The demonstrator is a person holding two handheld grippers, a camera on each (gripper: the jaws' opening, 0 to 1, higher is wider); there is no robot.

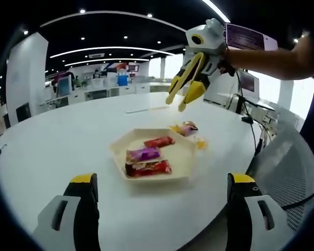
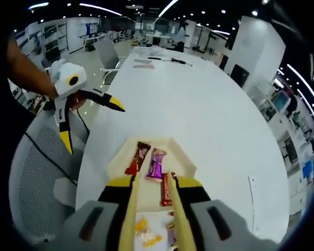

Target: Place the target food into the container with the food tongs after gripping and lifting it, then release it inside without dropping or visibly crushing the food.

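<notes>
Tongs [image 2: 152, 219] in my right gripper [image 2: 153, 209] hang parted, seemingly empty. Loose snack [image 1: 186, 128] lies just below them, beside the tray [image 1: 184, 166]; left gripper [image 1: 162, 209] open, farther off.

I see a white round table [image 1: 52, 151] carrying a cream tray [image 1: 186, 157]; beyond the tray lie loose snack packets [image 1: 186, 128].
</notes>
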